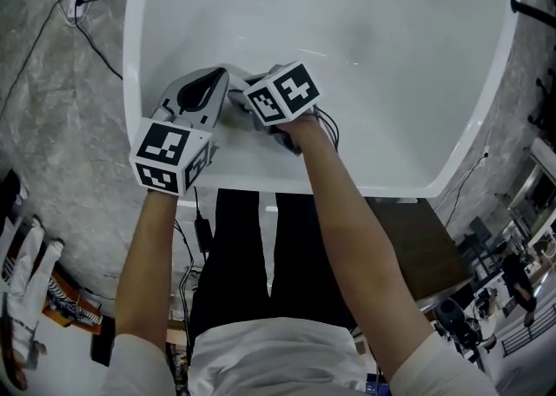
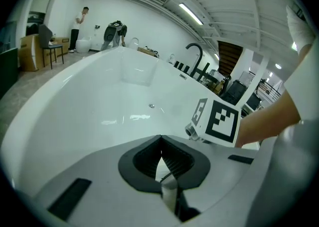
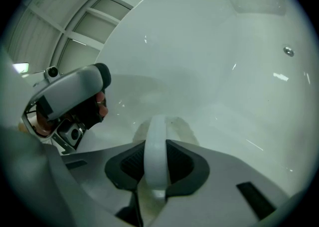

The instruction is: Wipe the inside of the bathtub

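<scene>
Bathtub: white and glossy, viewed from its near end; no smears or wipe trails can be made out anywhere.
Right tool: clamped on the white handle of a wiping pad and held just inside the near end wall.
Left tool: tips are brought together, with nothing sure held between them; it is held at the rim, just beside the right tool.
Wiping pad: pale, laid flat against the tub's inner surface under the handle.
Fitting: a small metal stud is seen on the far wall, well apart from the pad.
Progress: wiping is judged to be under way at the near end only. The floor, side walls and far end seem left to be covered, though so clean a surface gives little to go on.
</scene>
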